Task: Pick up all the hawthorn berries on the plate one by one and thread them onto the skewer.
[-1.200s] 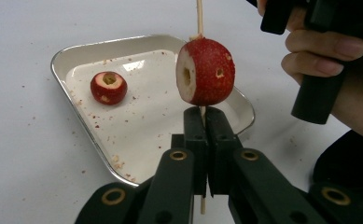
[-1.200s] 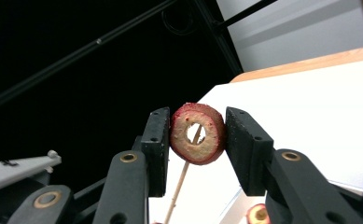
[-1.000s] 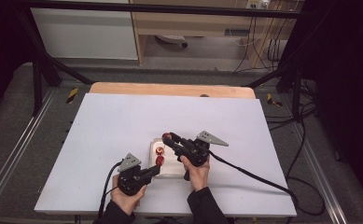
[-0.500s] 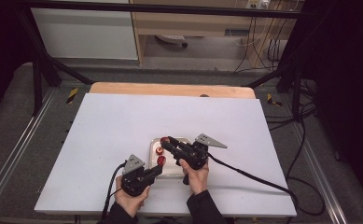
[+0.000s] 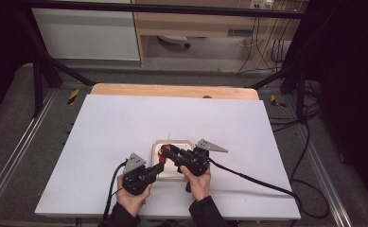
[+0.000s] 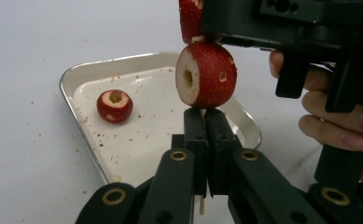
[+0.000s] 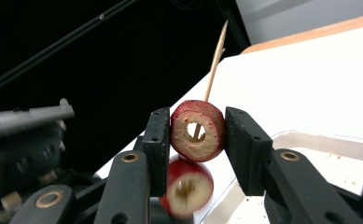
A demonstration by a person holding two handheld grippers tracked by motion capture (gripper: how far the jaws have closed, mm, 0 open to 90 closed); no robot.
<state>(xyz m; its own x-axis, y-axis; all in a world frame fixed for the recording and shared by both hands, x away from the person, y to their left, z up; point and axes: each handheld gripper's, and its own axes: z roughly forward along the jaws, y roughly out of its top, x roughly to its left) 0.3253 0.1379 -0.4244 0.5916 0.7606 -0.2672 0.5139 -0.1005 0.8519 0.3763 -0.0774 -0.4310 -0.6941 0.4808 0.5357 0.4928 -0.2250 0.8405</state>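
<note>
My left gripper [image 6: 206, 133] is shut on a thin wooden skewer [image 7: 215, 56] that stands upright over a small metal tray [image 6: 76, 74]. One cored red fruit [image 6: 207, 74] sits on the skewer just above the left jaws. My right gripper [image 7: 198, 140] is shut on a second cored red fruit [image 7: 198, 130], and the skewer passes through its hole, tip sticking out above. A third red fruit [image 6: 115, 106] lies in the tray. In the high view both grippers, left [image 5: 162, 166] and right [image 5: 166, 151], meet over the tray [image 5: 184, 142] near the table's front.
The white tabletop [image 5: 125, 123] stretches wide around the tray, with a wooden strip [image 5: 172, 90] along its far edge. Cables trail from both grippers toward the front and right. Crumbs of red peel speckle the tray floor.
The right gripper with its fruit has shifted slightly toward the person, closer to the left gripper. The left hand has stayed in place.
</note>
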